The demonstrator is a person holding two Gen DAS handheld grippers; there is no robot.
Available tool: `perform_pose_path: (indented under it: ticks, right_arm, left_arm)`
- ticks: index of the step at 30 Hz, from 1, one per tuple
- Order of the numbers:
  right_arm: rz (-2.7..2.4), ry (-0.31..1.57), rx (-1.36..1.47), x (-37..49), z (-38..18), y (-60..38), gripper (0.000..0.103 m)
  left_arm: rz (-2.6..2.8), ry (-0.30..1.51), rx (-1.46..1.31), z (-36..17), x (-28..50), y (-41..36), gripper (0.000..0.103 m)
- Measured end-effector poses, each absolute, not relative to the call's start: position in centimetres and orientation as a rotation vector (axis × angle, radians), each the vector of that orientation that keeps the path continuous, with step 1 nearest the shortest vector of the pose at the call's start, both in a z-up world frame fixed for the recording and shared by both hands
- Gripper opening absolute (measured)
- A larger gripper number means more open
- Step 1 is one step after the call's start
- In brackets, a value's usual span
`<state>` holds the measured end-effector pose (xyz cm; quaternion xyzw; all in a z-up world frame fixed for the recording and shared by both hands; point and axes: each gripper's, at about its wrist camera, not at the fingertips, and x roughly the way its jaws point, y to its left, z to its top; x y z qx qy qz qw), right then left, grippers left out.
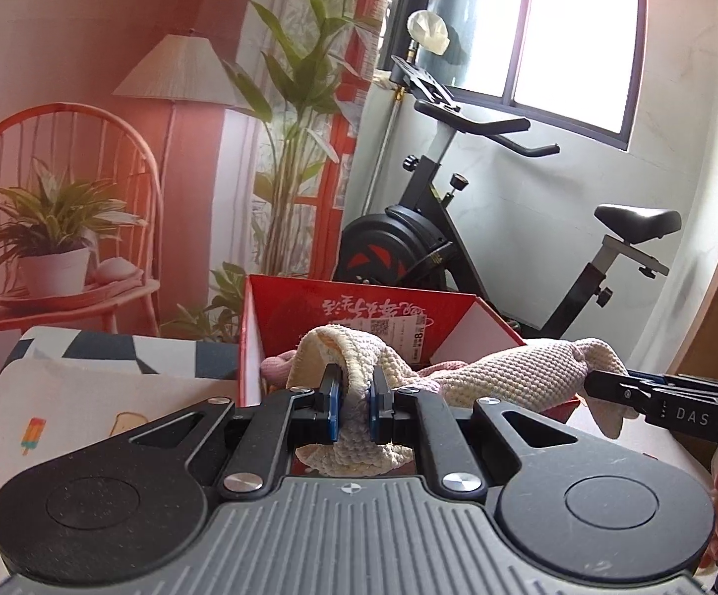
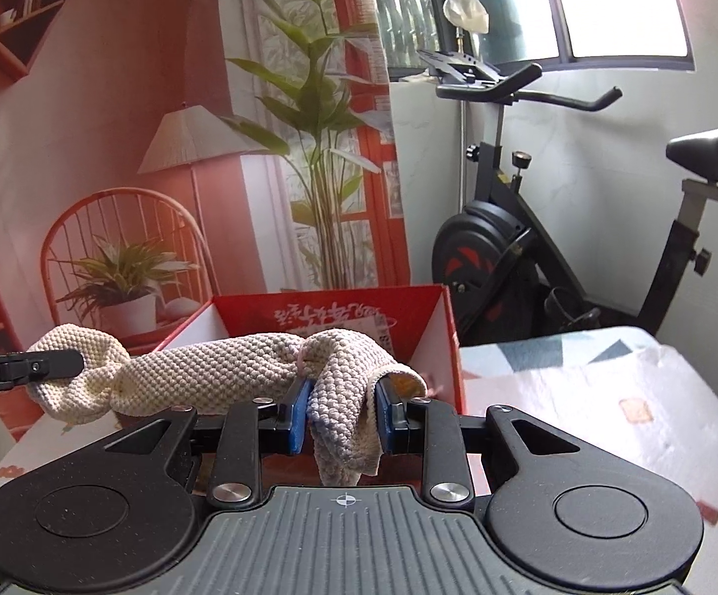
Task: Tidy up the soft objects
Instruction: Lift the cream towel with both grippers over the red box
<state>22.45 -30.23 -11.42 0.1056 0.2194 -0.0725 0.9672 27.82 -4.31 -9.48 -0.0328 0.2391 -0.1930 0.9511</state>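
A cream knitted cloth (image 1: 503, 372) hangs stretched between my two grippers, just in front of an open red box (image 1: 339, 307). My left gripper (image 1: 355, 391) is shut on one bunched end of the cloth, whose tail droops below the blue pads. From the right edge of that view the right gripper's black finger (image 1: 607, 383) pinches the other end. In the right wrist view my right gripper (image 2: 341, 414) is shut on a fold of the cloth (image 2: 220, 372). The left gripper's finger (image 2: 36, 367) clamps the far end at the left. The red box (image 2: 329, 312) stands behind.
The box rests on a surface under a patterned cover (image 2: 607, 396). A pink soft item (image 1: 277, 367) lies at the box's left wall. An exercise bike (image 1: 438, 228) stands behind by the window. A wall mural with a chair and plants (image 1: 61, 218) fills the left.
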Motion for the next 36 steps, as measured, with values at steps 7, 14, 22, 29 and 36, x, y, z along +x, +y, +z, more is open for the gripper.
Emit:
perform_pose_path:
  ticks: [7,14,22,29,36]
  right_arm:
    - [-0.167,0.468,0.18,24.7,-11.4,-31.0,0.025]
    - [-0.168,0.489,0.167,26.0,-12.0,-31.6,0.025]
    - [-0.16,0.497,0.15,28.0,-12.4,-32.8,0.025]
    - [-0.145,0.517,0.108,30.5,-12.9,-33.3,0.025]
    - [-0.135,0.574,0.127,32.2,-15.0,-33.6,0.025]
  left_arm:
    - [-0.408,0.528,-0.103,-10.2,30.5,-4.8,0.012]
    - [-0.412,0.54,-0.092,-10.7,31.7,-5.3,0.012]
    - [-0.407,0.544,-0.08,-10.9,33.6,-6.1,0.012]
    - [-0.39,0.555,-0.046,-11.4,35.8,-6.8,0.012]
    - [-0.402,0.631,-0.005,-12.9,37.7,-7.1,0.014]
